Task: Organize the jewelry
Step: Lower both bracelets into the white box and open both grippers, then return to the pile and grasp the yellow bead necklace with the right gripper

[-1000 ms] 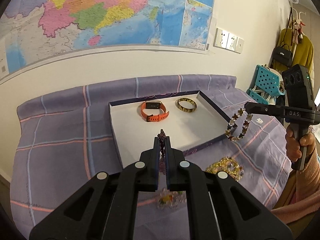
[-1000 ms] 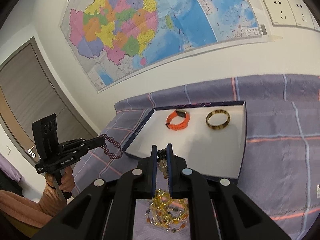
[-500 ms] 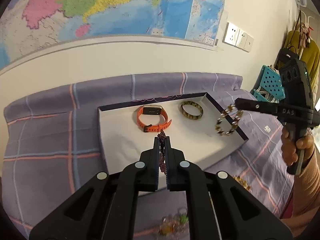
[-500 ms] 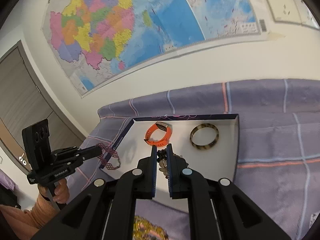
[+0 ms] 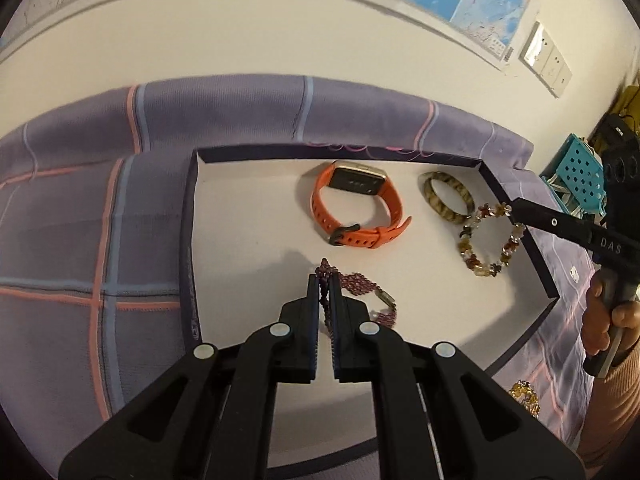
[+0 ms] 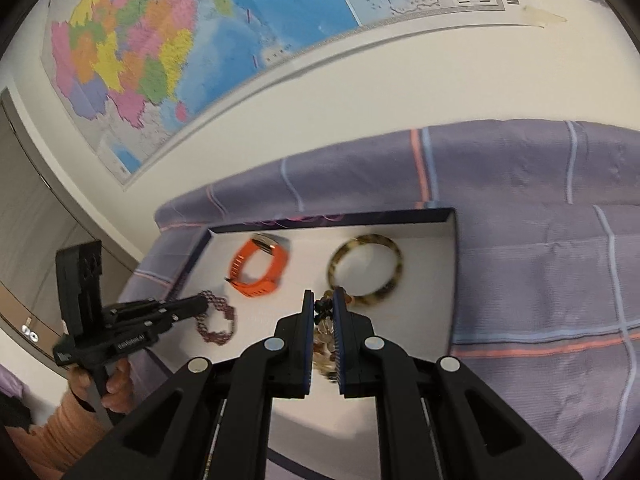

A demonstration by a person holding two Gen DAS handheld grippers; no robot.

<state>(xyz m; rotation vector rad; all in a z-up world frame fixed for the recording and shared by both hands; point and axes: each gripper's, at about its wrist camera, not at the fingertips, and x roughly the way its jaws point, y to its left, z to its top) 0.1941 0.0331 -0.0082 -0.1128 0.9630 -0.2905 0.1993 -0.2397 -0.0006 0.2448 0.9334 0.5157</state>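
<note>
Both grippers have come down and forward since a second ago, from above the purple checked cloth [image 5: 248,116] to over the shallow white tray with the dark blue rim [image 5: 188,240], each carrying its bracelet along.

The left gripper [image 5: 324,280] has its jaws pressed nearly together, pinching a dark purple beaded bracelet [image 5: 360,284]. That bracelet droops from the fingertips, and its loose end lies on the tray floor just right of them.

The right gripper [image 6: 320,300] is likewise clamped, pinching a bracelet of amber and brown stone chips [image 5: 490,240]. Seen from the left wrist camera, this loop hangs from the fingertips over the tray's right side, close to the rim; whether it touches the floor I cannot tell.

Ahead of the left gripper, one orange silicone watch with a dark rectangular face [image 5: 356,208] lies in the tray. Ahead of the right gripper lies one round tortoiseshell bangle [image 6: 366,268], just beyond its tips.

So four pieces sit over or in the tray: two held, two lying. One golden bracelet [image 5: 524,396] lies on the cloth outside the tray, near the person's right hand [image 5: 600,328].
</note>
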